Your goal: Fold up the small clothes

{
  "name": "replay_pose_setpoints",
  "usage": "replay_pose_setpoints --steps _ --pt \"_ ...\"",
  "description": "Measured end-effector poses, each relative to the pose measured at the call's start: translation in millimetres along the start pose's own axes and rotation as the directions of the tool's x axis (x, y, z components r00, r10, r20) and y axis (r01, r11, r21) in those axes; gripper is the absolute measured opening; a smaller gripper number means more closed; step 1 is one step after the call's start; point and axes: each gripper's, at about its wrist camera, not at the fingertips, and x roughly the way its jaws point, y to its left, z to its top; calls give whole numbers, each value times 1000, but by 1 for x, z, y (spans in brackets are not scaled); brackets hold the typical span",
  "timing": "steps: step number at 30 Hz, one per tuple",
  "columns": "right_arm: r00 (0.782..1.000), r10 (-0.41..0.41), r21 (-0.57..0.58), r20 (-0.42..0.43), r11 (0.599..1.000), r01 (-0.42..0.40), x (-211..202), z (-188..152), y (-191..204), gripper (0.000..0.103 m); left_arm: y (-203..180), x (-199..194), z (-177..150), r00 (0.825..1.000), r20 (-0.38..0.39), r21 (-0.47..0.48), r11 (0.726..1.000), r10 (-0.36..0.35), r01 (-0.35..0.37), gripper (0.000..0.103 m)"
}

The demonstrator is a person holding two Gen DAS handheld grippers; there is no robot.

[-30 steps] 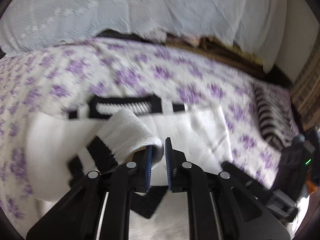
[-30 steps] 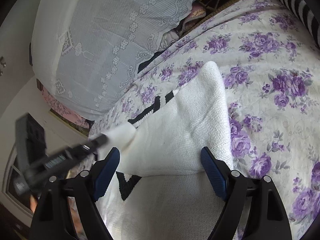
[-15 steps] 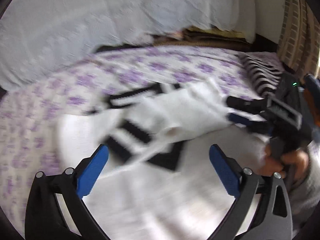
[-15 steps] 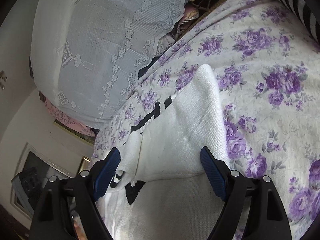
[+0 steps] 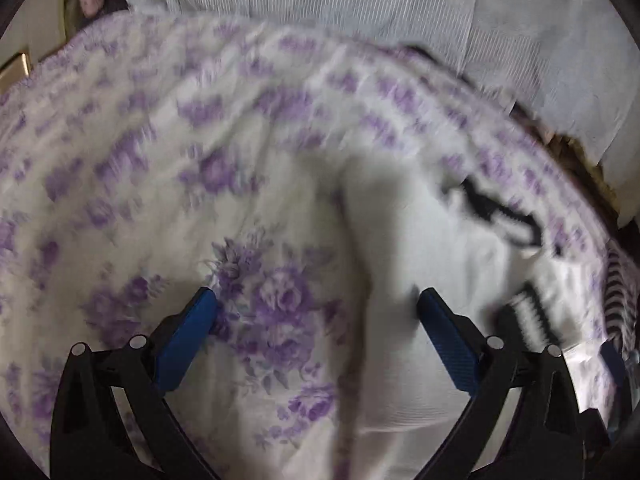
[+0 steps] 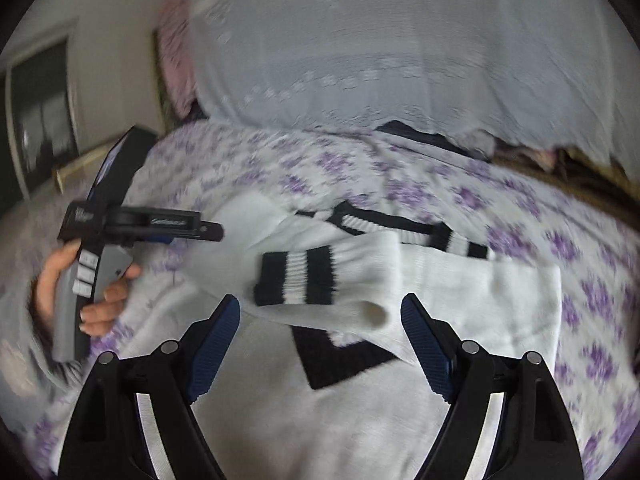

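Observation:
A white knit sweater (image 6: 500, 300) with black-and-white striped trim lies flat on the floral bedspread. One sleeve is folded across its chest, and the striped cuff (image 6: 296, 276) rests just beyond my right gripper (image 6: 320, 320), which hovers open and holds nothing. In the blurred left wrist view my left gripper (image 5: 316, 304) is open wide over the sweater's left edge (image 5: 400, 248), one finger above bedspread and the other above white knit. The striped collar (image 5: 504, 216) shows further right. From the right wrist view, the left gripper (image 6: 208, 232) is held by a hand (image 6: 100, 292) at the left.
The purple-flowered bedspread (image 5: 140, 160) covers the bed all around. A large pillow under a white lace cover (image 6: 400, 48) lies along the far side. A striped cloth (image 5: 620, 280) lies at the right edge. A dark window and wall (image 6: 40, 100) are at the far left.
My left gripper opened, let go of the sleeve and swung left to the sweater's edge. The sleeve now lies across the chest. My right gripper rolled level and drew back.

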Motion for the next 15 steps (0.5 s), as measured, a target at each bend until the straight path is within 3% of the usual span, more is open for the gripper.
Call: replay_pose_setpoints --steps 4,7,12,14,15 --pt "996 -66 -176 -68 983 53 29 -1 35 82 -18 2 -2 993 37 133 985 110 -114 99" --pt "989 -103 -209 -109 975 79 47 3 41 78 -16 6 0 994 26 131 986 105 -107 99" --pt "984 -90 -124 -154 990 71 61 9 27 48 -15 0 -1 996 29 120 989 81 -84 99" --pt "988 -99 -65 -120 994 92 52 12 14 0 -18 -7 -2 997 51 130 989 61 -67 99" --pt "991 -89 -22 -103 996 88 46 14 5 0 -20 -13 -4 997 66 133 990 41 -49 99"
